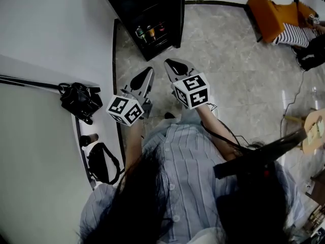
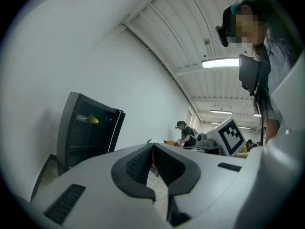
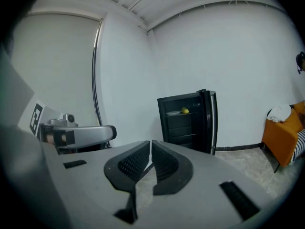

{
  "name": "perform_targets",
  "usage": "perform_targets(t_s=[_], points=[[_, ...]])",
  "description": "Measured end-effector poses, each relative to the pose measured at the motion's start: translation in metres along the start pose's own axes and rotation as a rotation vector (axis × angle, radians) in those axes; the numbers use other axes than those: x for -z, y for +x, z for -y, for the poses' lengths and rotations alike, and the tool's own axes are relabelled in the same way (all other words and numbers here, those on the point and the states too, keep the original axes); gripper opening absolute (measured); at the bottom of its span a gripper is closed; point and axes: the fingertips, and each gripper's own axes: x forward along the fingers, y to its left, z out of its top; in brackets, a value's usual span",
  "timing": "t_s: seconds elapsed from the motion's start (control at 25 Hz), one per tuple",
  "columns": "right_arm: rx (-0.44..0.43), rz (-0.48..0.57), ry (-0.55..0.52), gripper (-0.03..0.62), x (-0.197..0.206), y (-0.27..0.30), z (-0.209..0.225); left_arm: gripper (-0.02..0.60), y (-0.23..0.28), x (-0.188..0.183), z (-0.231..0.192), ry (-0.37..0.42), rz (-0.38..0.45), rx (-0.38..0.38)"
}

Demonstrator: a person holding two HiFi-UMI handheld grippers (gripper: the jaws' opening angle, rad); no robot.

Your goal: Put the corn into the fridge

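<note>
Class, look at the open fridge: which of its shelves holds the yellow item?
The top shelf of the fridge: the yellow item lies on it, while the shelves below show nothing yellow.

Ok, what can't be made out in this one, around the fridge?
- Yellow item high inside the fridge: too small in both gripper views to confirm that it is corn.
- Top of the fridge: cut off by the head view's upper edge, so the yellow item barely shows there.
- Bottles lower in the fridge: too small and dark in the head view to identify.
</note>
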Motion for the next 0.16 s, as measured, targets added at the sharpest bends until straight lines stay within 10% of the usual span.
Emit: perform_targets(t_s=[0.16], points=[[0.011, -0.008, 0.001, 0.028, 0.0002, 0.0037, 0.008, 0.008, 0.009, 0.0021, -0.0011, -0.004, -0.012, 0.017]])
